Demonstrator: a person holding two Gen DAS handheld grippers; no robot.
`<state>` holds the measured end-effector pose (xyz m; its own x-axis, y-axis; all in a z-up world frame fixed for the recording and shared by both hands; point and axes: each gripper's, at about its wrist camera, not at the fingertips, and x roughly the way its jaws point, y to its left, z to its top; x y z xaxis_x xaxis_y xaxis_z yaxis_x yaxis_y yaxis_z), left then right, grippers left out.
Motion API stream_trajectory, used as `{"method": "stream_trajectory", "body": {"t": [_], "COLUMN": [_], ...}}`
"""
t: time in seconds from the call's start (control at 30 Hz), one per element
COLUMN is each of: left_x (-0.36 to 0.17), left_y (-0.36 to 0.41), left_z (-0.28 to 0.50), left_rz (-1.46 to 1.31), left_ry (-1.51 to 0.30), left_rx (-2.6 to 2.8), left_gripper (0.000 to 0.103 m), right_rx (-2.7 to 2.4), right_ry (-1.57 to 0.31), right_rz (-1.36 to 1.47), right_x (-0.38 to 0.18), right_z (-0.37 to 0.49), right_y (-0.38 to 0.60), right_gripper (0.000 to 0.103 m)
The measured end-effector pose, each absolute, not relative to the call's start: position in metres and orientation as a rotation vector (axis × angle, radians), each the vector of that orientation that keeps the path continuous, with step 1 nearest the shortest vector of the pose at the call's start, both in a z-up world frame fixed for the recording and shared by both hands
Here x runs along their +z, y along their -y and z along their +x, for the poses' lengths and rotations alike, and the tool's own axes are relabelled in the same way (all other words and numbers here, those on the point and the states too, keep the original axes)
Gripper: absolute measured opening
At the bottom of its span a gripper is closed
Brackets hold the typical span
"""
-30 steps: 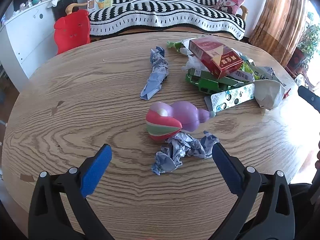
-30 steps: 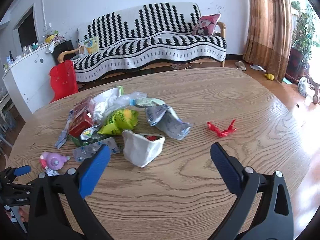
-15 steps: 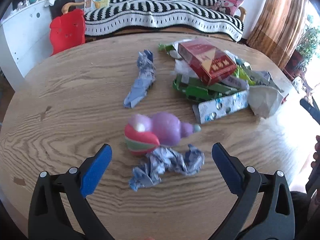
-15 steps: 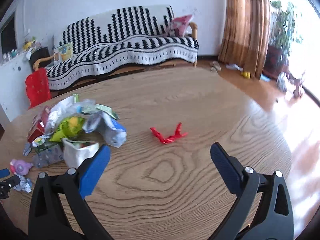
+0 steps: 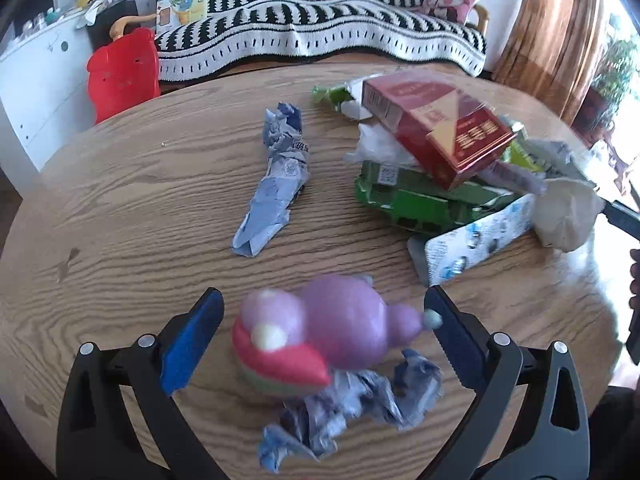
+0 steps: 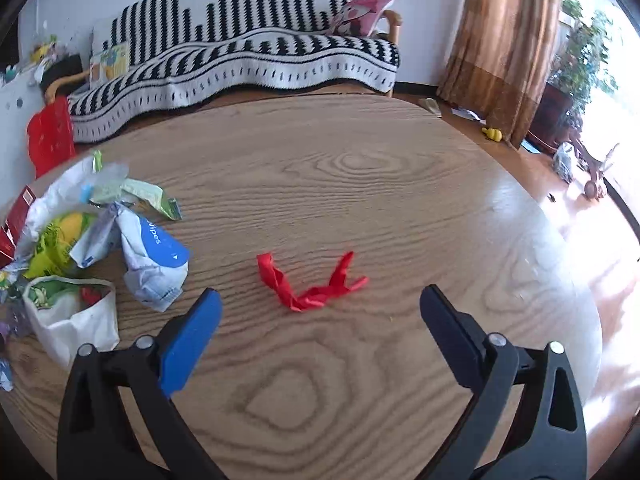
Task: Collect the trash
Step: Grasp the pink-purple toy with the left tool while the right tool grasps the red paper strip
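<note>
My left gripper point(image 5: 322, 312) is open, its fingers either side of a purple and pink gourd-shaped toy point(image 5: 320, 336) lying on the round wooden table point(image 5: 140, 200). A crumpled blue-white paper point(image 5: 352, 404) lies just below the toy. A twisted blue wrapper point(image 5: 276, 180) lies farther off. A trash pile with a red box point(image 5: 436, 128) and green packaging point(image 5: 424, 200) sits at the right. My right gripper point(image 6: 320, 308) is open, with a red twisted scrap point(image 6: 308, 284) between and just beyond its fingertips.
A blister pack point(image 5: 476, 240) and white bag point(image 5: 568, 212) edge the pile. In the right wrist view the pile shows a wipes packet point(image 6: 152, 264) and white bag point(image 6: 72, 320). A striped sofa point(image 6: 240, 60), red chair point(image 5: 120, 72) and curtain point(image 6: 508, 40) stand beyond the table.
My left gripper has moved forward until the purple toy sits between its fingers. My right gripper has swung right and forward toward the red scrap.
</note>
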<state>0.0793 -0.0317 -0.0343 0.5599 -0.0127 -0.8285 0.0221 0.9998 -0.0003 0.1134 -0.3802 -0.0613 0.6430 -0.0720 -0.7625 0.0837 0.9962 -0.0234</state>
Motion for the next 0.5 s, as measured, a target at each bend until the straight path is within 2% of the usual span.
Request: {"method": "stream_trajectory", "body": {"t": [0.17, 0.23, 0.27, 0.33, 0.37, 0.5], "left_x": [-0.036, -0.034, -0.033, -0.032, -0.032, -0.029], "left_y": [0.024, 0.021, 0.019, 0.019, 0.018, 0.020], "left_z": [0.083, 0.082, 0.081, 0.081, 0.080, 0.077], "left_rz": [-0.018, -0.032, -0.032, -0.018, -0.036, -0.029], "left_ry": [-0.974, -0.953, -0.942, -0.921, -0.928, -0.910], "left_rx": [-0.027, -0.048, -0.050, -0.046, -0.061, -0.047], "left_gripper": [0.097, 0.097, 0.097, 0.086, 0.073, 0.060], "right_rx": [-0.021, -0.003, 0.004, -0.006, 0.002, 0.033], "right_ry": [-0.898, -0.920, -0.915, -0.917, -0.914, -0.904], "right_rz": [0.049, 0.065, 0.064, 0.036, 0.027, 0.018], "right_x": [-0.067, -0.071, -0.070, -0.070, -0.069, -0.068], "right_z": [0.123, 0.127, 0.129, 0.130, 0.131, 0.127], "right_y": [0.380, 0.382, 0.381, 0.378, 0.377, 0.370], "right_gripper": [0.080, 0.070, 0.069, 0.057, 0.055, 0.044]}}
